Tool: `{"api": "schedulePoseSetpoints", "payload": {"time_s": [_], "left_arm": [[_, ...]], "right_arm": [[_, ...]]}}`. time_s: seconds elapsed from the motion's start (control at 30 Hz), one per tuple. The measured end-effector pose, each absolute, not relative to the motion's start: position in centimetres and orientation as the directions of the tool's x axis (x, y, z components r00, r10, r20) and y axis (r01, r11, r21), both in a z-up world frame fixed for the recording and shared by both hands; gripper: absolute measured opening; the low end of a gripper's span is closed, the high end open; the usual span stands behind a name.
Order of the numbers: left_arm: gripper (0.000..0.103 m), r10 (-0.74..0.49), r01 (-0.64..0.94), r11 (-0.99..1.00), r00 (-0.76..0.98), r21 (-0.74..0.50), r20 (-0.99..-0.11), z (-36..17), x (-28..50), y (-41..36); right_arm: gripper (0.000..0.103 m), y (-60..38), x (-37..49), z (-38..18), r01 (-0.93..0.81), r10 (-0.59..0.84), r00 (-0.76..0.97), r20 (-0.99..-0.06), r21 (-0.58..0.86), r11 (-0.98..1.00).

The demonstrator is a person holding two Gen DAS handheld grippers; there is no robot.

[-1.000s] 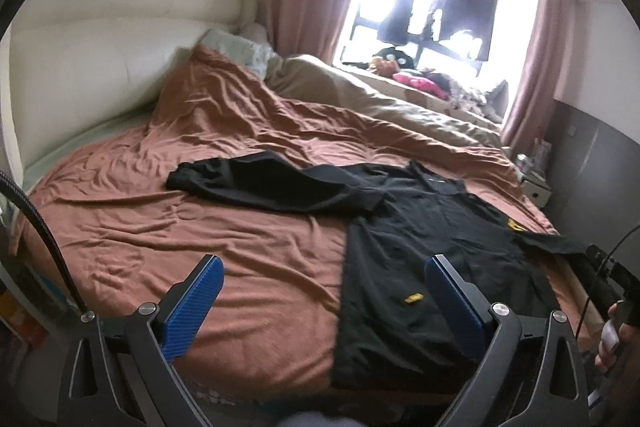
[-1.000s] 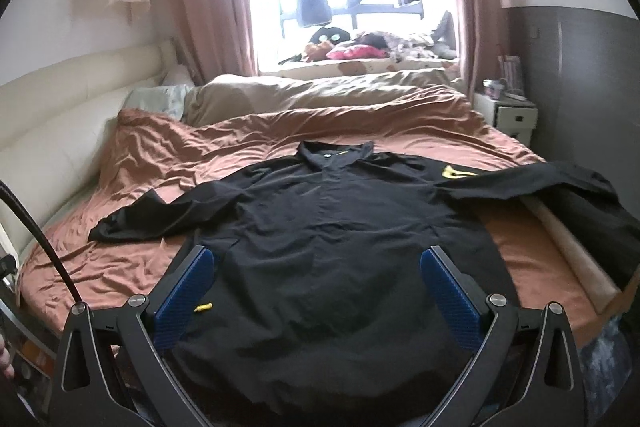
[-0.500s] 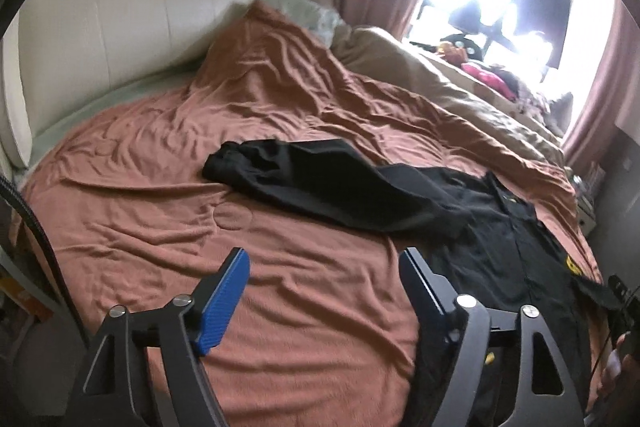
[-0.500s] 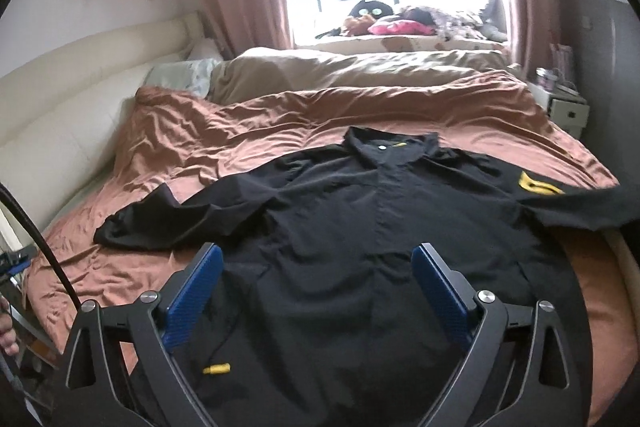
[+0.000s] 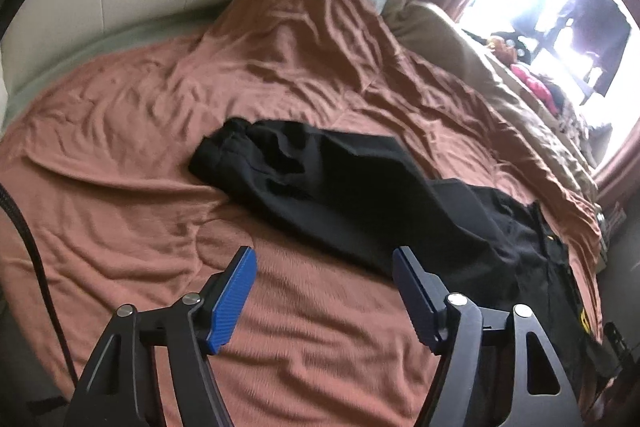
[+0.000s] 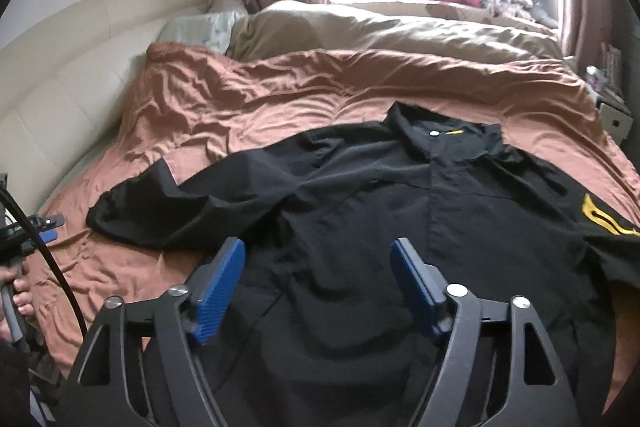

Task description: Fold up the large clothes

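A large black shirt with yellow marks lies front up and spread flat on the rust-brown bedspread. Its left sleeve stretches out across the bedspread. In the left wrist view my left gripper hovers over bare bedspread just short of that sleeve, jaws closing with nothing between them. My right gripper hangs above the shirt's lower left body, its jaws closing too, and the pads are apart from the cloth. The left gripper also shows at the right wrist view's left edge, in a hand.
A cream padded headboard runs along the left. A beige duvet and pillows lie at the far side under a bright window with pink curtains. A nightstand stands at the right. A black cable hangs by the left gripper.
Both grippers have moved left along the bed and closer to the shirt. The left one now faces the sleeve end, tipped further down. Both pairs of jaws have narrowed.
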State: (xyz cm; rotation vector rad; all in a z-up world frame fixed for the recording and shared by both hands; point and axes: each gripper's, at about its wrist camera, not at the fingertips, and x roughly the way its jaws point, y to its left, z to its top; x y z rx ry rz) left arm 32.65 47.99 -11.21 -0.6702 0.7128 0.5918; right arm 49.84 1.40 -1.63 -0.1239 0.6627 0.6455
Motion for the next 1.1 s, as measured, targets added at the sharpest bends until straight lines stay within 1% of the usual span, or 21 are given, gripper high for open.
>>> {"api": "schedulePoseSetpoints", "payload": {"time_s": [0.07, 0.1, 0.17, 0.3, 0.33, 0.37, 0.4, 0.47, 0.6, 0.7, 0.73, 0.77, 0.8, 0.83, 0.87, 0.97, 1.1], "left_arm": [[0.069, 0.248, -0.697, 0.627, 0.601, -0.347, -0.76, -12.5, 33.9, 49.0], [0.069, 0.246, -0.707, 0.616, 0.591, -0.347, -0.768, -13.2, 34.5, 49.6], [0.069, 0.235, -0.719, 0.599, 0.577, -0.351, -0.782, -14.5, 35.5, 50.3], [0.068, 0.253, -0.753, 0.585, 0.521, -0.3, -0.815, -17.0, 37.5, 51.7], [0.067, 0.255, -0.759, 0.582, 0.512, -0.293, -0.82, -17.4, 37.7, 52.0], [0.063, 0.255, -0.769, 0.571, 0.498, -0.286, -0.829, -18.0, 38.0, 52.3], [0.061, 0.254, -0.784, 0.555, 0.48, -0.28, -0.84, -18.7, 38.2, 52.8], [0.058, 0.247, -0.801, 0.522, 0.47, -0.293, -0.847, -19.7, 38.4, 53.6], [0.057, 0.273, -0.814, 0.508, 0.463, -0.283, -0.843, -20.0, 38.9, 54.6], [0.047, 0.293, -0.831, 0.484, 0.449, -0.274, -0.844, -20.4, 39.2, 55.3], [0.038, 0.305, -0.838, 0.475, 0.442, -0.267, -0.843, -20.4, 39.1, 55.5], [0.026, 0.319, -0.847, 0.465, 0.433, -0.259, -0.843, -20.4, 39.1, 55.7], [0.02, 0.326, -0.849, 0.459, 0.434, -0.261, -0.84, -20.2, 38.9, 55.8], [0.011, 0.327, -0.847, 0.458, 0.444, -0.272, -0.834, -20.0, 38.7, 55.9], [0.008, 0.328, -0.843, 0.458, 0.454, -0.281, -0.828, -19.8, 38.6, 56.0], [0.004, 0.35, -0.836, 0.462, 0.478, -0.296, -0.805, -18.5, 38.4, 55.6], [0.004, 0.38, -0.808, 0.5, 0.528, -0.312, -0.759, -14.4, 37.9, 54.5]], "right_arm": [[0.06, 2.2, 51.8, -2.0, -0.601, 0.518, 0.576, -0.632, 0.101, 0.793], [0.058, 2.8, 52.8, -2.1, -0.604, 0.517, 0.566, -0.641, 0.104, 0.79], [0.048, 3.7, 54.5, -2.5, -0.61, 0.518, 0.544, -0.66, 0.112, 0.784], [0.046, 5.4, 57.7, -4.0, -0.608, 0.52, 0.499, -0.693, 0.148, 0.78], [0.041, 5.9, 58.6, -4.4, -0.607, 0.524, 0.482, -0.703, 0.163, 0.778], [0.039, 6.3, 59.4, -4.8, -0.605, 0.533, 0.464, -0.708, 0.186, 0.774], [0.039, 6.9, 60.2, -5.1, -0.602, 0.533, 0.458, -0.711, 0.193, 0.775], [0.031, 8.5, 61.9, -5.9, -0.6, 0.521, 0.442, -0.73, 0.191, 0.777], [0.03, 11.0, 65.0, -7.5, -0.594, 0.561, 0.369, -0.741, 0.276, 0.756], [0.03, 12.9, 66.5, -9.4, -0.574, 0.544, 0.334, -0.77, 0.292, 0.765], [0.03, 13.5, 67.2, -10.4, -0.561, 0.54, 0.31, -0.783, 0.308, 0.769], [0.03, 14.2, 68.0, -11.3, -0.551, 0.534, 0.29, -0.794, 0.318, 0.771], [0.03, 14.8, 68.5, -11.7, -0.549, 0.529, 0.284, -0.8, 0.317, 0.774], [0.03, 15.4, 69.2, -12.1, -0.551, 0.528, 0.284, -0.801, 0.314, 0.773], [0.03, 15.8, 69.6, -12.1, -0.556, 0.526, 0.291, -0.799, 0.307, 0.773], [0.03, 16.8, 71.6, -11.8, -0.526, 0.515, 0.296, -0.804, 0.313, 0.791], [0.03, 15.9, 71.6, -10.2, -0.504, 0.522, 0.32, -0.791, 0.325, 0.801]]}}
